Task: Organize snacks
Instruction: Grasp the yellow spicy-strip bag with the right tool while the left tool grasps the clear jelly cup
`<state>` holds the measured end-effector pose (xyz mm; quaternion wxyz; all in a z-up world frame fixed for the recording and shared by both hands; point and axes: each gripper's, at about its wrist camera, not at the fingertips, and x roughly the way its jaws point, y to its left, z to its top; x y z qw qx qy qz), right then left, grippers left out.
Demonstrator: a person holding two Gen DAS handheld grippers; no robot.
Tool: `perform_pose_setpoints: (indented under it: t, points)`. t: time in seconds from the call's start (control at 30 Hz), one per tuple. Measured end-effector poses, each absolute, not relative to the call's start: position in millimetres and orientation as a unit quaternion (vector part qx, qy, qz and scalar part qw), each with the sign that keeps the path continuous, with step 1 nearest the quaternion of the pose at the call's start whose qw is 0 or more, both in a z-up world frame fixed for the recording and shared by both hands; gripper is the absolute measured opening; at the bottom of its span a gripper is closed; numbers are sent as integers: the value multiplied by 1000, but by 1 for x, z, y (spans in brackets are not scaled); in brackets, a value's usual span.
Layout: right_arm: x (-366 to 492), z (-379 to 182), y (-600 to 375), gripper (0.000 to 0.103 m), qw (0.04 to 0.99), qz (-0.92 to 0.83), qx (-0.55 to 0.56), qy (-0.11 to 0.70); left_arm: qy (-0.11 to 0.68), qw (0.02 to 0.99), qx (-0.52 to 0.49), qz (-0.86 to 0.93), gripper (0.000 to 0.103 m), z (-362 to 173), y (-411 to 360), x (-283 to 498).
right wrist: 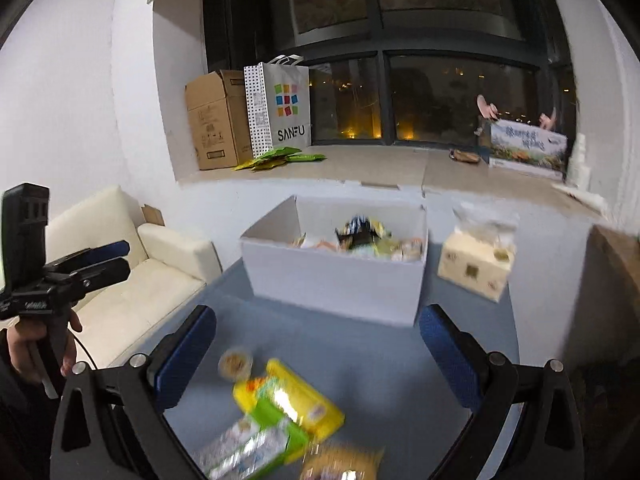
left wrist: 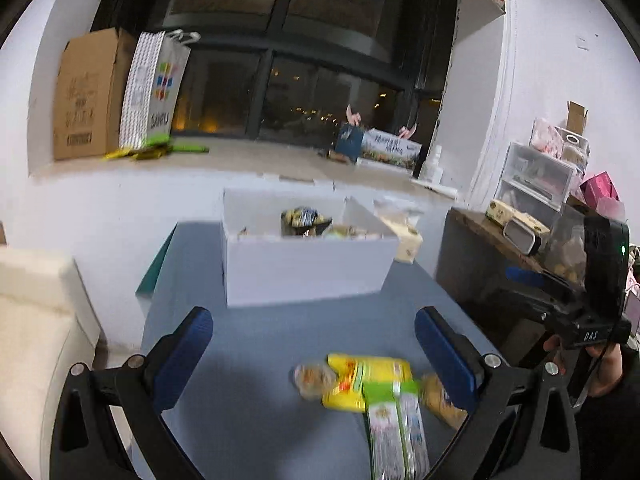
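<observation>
We see 2 grippers, both with jaws spread wide and nothing between the pads: the left gripper [left wrist: 314,354] hangs over the blue-grey table [left wrist: 260,360], and the right gripper [right wrist: 318,354] does the same on its side. 1 white box [right wrist: 336,280] sits at the far end of the table, open on top, with several snack packets [right wrist: 362,236] inside; we cannot count them, too blurred. On the table near the grippers lies 1 loose cluster of snacks: 1 yellow packet [right wrist: 296,396], 1 green-and-white packet [right wrist: 256,440], 1 small round cup [right wrist: 236,362] and 1 orange-brown packet [right wrist: 340,464], all touching or just beside each other, well apart from the box. 1 tissue pack [right wrist: 476,268] stands just right of the box. On the window ledge we count 1 cardboard carton [right wrist: 214,120], 1 shopping bag [right wrist: 282,108] and some green packets [right wrist: 280,158] at its foot. 1 cream sofa [right wrist: 132,272] is left of the table. 1 hand [right wrist: 36,344] grips the left gripper's handle.
</observation>
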<state>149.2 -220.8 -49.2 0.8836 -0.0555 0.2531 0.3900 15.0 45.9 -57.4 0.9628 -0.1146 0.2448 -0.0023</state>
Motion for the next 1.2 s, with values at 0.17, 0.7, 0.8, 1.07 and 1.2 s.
perform_pose_setpoints:
  t: [0.17, 0.7, 0.8, 1.07, 1.2]
  points:
    - [128, -84, -238, 103, 880, 374, -71, 283, 255, 960, -115, 5, 103, -62, 48, 4]
    - [132, -149, -144, 103, 788, 452, -232, 347, 267, 957, -109, 8, 103, -69, 46, 1]
    - [146, -156, -118, 103, 765, 467, -263, 356, 269, 957, -105, 4, 103, -71, 45, 2]
    - [173, -184, -69, 103, 717, 475, -330, 390, 282, 954, -98, 2, 103, -80, 47, 3]
    - [175, -200, -60, 103, 686, 481, -370, 403, 291, 951, -108, 3, 103, -87, 50, 5]
